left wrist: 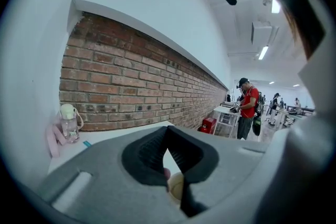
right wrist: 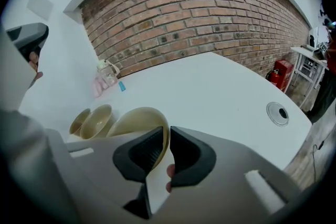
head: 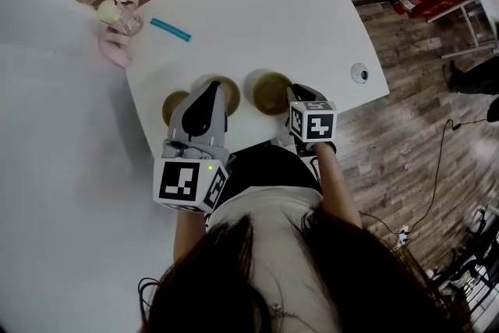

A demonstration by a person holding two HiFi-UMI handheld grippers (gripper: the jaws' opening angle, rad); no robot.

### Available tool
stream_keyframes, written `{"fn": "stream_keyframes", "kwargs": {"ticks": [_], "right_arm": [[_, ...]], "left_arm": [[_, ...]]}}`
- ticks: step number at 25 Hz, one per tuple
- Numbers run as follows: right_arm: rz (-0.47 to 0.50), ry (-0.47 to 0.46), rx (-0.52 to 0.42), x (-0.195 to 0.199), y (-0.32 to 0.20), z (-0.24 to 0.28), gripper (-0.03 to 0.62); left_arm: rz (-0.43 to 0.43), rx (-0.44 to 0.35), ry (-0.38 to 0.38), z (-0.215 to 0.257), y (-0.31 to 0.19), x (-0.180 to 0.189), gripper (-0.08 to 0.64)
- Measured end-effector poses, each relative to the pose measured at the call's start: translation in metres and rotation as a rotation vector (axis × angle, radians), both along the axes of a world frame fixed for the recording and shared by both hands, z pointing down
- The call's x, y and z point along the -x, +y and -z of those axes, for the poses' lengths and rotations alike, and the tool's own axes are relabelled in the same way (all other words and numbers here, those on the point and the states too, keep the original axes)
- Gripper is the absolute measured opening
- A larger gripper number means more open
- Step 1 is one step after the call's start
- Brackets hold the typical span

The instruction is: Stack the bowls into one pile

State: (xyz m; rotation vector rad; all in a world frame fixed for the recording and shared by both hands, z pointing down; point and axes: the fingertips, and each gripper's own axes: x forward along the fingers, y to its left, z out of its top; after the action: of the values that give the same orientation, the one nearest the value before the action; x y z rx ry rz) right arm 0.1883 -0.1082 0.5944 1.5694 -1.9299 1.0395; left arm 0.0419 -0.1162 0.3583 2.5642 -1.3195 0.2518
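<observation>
Your big white table (head: 273,19) holds three round tan bowls near your edge. Your left gripper (head: 214,86) hangs over the middle bowl (head: 231,94), its jaws pressed together on nothing. Your right gripper (right wrist: 167,136) pinches the rim of the right bowl (right wrist: 137,120). The left bowl (head: 173,104) sits just beside the middle one

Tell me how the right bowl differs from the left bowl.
The right bowl has the right gripper shut on its rim; the left bowl has no gripper on it. A visible gap separates the right bowl from the middle bowl; the left bowl sits right beside that one. Both are tan, round and look alike in size.
</observation>
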Motion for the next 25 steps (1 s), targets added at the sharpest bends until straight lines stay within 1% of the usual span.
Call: {"fn": "stream_keyframes", "kwargs": {"ticks": [2, 7, 15, 25], "right_arm": [[-0.013, 0.002, -0.001, 0.000, 0.000, -0.001, 0.028], [-0.034, -0.016, 0.002, 0.002, 0.001, -0.002, 0.020], [-0.083, -0.075, 0.004, 0.004, 0.005, 0.002, 0.017], [-0.116, -0.087, -0.005, 0.008, 0.010, 0.014, 0.015]], "left_arm": [[0.008, -0.003, -0.002, 0.001, 0.001, 0.005, 0.000], [0.020, -0.011, 0.000, 0.005, 0.003, 0.016, 0.000], [0.036, -0.025, 0.005, 0.012, 0.006, 0.033, 0.000], [0.035, -0.038, 0.019, 0.021, 0.008, 0.047, 0.000]]}}
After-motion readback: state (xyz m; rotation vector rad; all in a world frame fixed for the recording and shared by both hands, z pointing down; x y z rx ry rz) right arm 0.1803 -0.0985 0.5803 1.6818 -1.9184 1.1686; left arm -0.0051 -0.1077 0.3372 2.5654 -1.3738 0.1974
